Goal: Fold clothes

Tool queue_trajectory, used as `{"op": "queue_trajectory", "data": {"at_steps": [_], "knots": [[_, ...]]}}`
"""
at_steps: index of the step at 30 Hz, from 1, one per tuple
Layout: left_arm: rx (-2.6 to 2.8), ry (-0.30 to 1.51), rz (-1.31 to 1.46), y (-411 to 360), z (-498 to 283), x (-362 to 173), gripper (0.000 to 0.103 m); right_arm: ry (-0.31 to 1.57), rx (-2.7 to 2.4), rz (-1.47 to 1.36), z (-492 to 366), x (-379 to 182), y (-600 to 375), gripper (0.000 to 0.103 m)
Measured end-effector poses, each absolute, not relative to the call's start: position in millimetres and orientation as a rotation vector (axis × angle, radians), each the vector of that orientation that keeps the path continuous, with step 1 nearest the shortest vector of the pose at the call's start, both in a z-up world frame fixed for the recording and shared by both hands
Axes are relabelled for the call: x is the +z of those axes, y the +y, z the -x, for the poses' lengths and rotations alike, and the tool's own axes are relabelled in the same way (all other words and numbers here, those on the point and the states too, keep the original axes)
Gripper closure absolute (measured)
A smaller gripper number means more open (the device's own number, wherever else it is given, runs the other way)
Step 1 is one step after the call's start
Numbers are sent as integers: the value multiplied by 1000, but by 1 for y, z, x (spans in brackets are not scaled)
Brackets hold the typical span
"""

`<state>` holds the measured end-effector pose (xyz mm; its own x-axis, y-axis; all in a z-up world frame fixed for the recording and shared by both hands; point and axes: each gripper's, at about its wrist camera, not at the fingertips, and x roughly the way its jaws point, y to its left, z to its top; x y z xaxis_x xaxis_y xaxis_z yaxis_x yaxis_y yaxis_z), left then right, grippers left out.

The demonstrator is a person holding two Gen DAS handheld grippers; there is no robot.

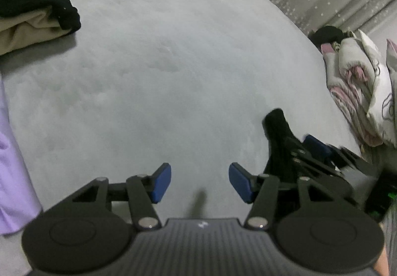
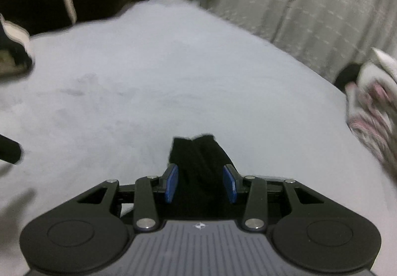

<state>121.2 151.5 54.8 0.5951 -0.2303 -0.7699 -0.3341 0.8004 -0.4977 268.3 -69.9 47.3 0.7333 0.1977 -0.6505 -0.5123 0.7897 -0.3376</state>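
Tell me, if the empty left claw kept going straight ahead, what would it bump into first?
Probably only the bare grey bedspread. The left claw points across open cover; the dark pile lies off to its left. Depth is uncertain.

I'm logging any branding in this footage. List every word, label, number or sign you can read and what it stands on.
No readable words or numbers in either view.
Small white emblem on the left hand-held gripper body: a mark, not lettering.
The same white emblem on the right hand-held gripper, which holds a black garment: also no text.
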Motion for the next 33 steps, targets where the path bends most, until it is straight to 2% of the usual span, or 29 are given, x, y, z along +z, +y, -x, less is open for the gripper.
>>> {"op": "queue_trajectory", "data": {"at_steps": [4,5,6,8,13,17,21,28,33], "knots": [[72,955,702,162,-129,53,48,694,451,596,-290,34,-45,65],[72,955,706,162,-130,53,48,712,458,606,-295,30,-40,69],[72,956,710,162,-131,52,48,724,435,616,-298,27,-39,95],[73,958,718,163,-133,52,48,710,398,566,-300,30,-45,98],[61,961,701,156,-133,52,48,657,372,-207,-300,63,-126,97],[53,963,683,152,-132,51,48,713,330,-832,-308,28,-200,96],[45,964,668,148,-132,51,48,758,273,-796,-310,19,-217,95],[31,965,644,142,-130,50,48,716,279,-728,-305,30,-230,95],[11,964,617,136,-130,50,48,749,232,-511,-309,22,-213,95]]}}
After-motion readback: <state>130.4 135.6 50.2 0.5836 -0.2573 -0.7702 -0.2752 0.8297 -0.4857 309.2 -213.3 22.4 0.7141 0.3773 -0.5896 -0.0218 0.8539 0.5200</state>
